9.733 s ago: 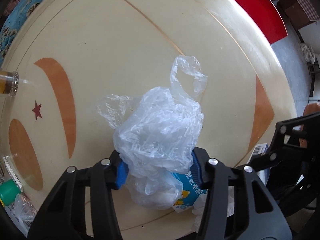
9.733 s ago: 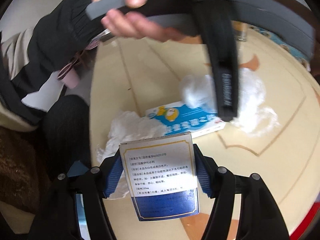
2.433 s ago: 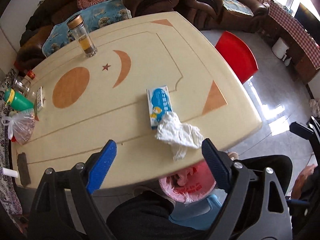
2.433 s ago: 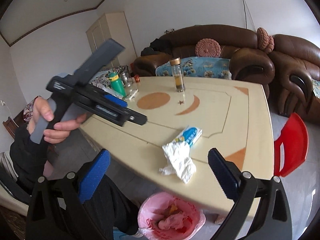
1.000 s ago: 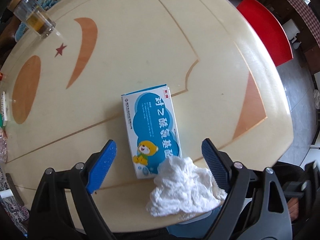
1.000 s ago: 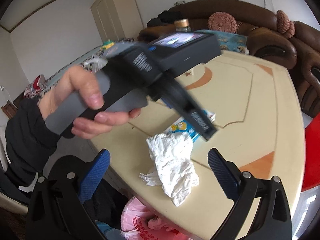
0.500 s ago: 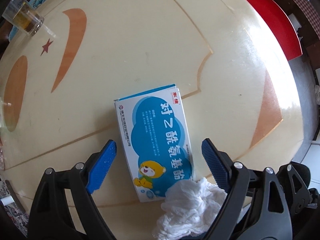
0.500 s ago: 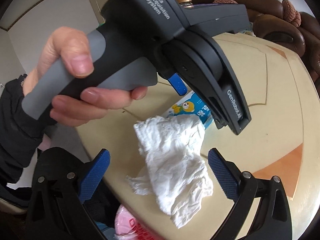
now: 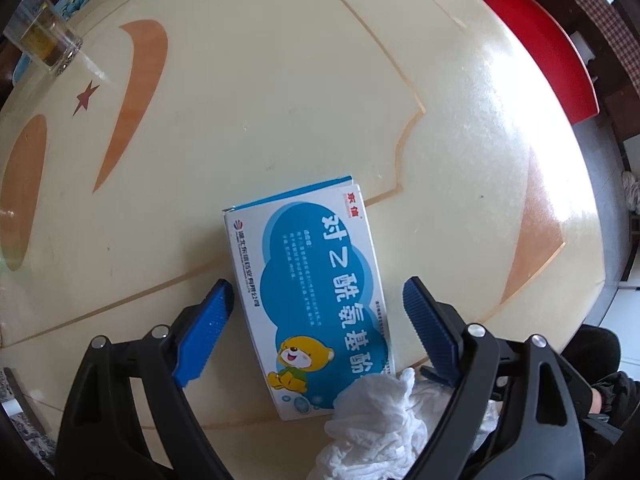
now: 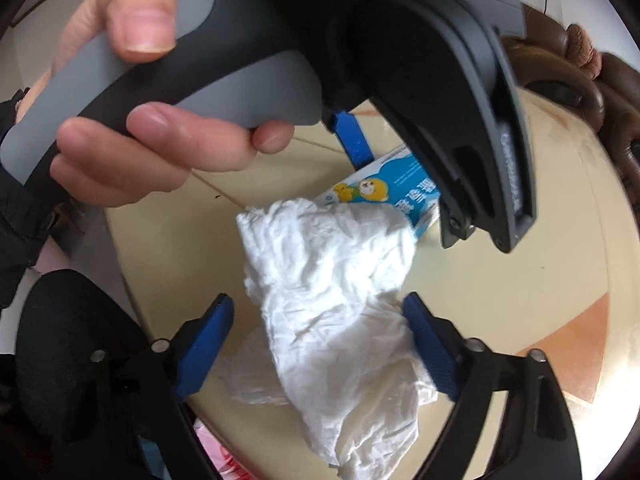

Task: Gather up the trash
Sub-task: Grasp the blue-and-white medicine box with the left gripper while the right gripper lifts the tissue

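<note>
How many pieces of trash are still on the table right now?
2. The blue medicine box lies flat between the open left gripper fingers; the crumpled white tissue overlaps its near end at the table edge, between the closing right gripper. More may lie out of view.

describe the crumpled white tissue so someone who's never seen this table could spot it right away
Start at the cream table with orange inlays and go to its near edge. There the crumpled white tissue lies partly over one end of the blue and white medicine box. It is the only soft, wrinkled, unprinted thing there.
</note>
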Demonstrator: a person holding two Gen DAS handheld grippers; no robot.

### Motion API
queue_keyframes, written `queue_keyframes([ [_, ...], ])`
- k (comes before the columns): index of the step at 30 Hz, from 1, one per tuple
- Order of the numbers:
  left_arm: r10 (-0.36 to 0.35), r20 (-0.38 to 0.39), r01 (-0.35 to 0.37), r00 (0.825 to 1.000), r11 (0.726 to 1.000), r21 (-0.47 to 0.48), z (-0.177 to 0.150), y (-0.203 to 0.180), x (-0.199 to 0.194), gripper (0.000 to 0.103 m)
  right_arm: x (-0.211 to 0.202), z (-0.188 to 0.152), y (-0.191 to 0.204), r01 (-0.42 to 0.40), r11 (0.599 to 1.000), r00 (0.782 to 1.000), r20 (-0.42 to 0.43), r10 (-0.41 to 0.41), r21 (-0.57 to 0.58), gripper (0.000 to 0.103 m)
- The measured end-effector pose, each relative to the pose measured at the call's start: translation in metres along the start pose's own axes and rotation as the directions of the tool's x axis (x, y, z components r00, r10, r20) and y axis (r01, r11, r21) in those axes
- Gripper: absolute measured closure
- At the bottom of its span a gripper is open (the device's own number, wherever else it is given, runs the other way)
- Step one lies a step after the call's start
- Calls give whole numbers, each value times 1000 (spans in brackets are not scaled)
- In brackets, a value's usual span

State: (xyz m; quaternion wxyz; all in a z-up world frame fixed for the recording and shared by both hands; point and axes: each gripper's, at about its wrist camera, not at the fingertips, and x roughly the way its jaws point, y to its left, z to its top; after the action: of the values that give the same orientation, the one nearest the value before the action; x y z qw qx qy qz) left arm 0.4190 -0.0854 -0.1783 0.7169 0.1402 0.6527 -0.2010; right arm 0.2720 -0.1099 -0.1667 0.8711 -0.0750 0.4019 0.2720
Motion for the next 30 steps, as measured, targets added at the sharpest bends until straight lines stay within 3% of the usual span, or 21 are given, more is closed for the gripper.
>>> queue_keyframes([
  [2, -25, 14, 25, 1000, 1000, -15, -3, 6, -2, 23, 0, -1, 2, 25, 1000, 1000, 6, -25, -7, 33],
  [4, -15, 20, 15, 1000, 1000, -12, -5, 7, -4, 30, 1, -2, 2, 77, 997, 997, 13, -77, -9, 51],
  [6, -9, 23, 10, 1000, 1000, -15, -7, 6, -5, 36, -1, -5, -2, 83, 997, 997, 10, -83, -4, 55],
  [9, -22, 19, 23, 1000, 999, -28, -7, 6, -8, 39, -2, -4, -4, 111, 994, 994, 4, -111, 13, 72],
  [12, -16, 20, 17, 1000, 999, -34, -7, 7, -10, 39, -5, -4, -9, 87, 995, 996, -10, -86, 46, 80],
  [23, -46, 80, 51, 996, 997, -50, -16, 24, -28, 40, -33, -13, 0, 139, 989, 990, -16, -139, 51, 85],
  [30, 3, 133, 5, 991, 998, -65, -36, 38, -52, 40, -69, -9, -15, 191, 975, 981, 11, -194, 116, 85],
])
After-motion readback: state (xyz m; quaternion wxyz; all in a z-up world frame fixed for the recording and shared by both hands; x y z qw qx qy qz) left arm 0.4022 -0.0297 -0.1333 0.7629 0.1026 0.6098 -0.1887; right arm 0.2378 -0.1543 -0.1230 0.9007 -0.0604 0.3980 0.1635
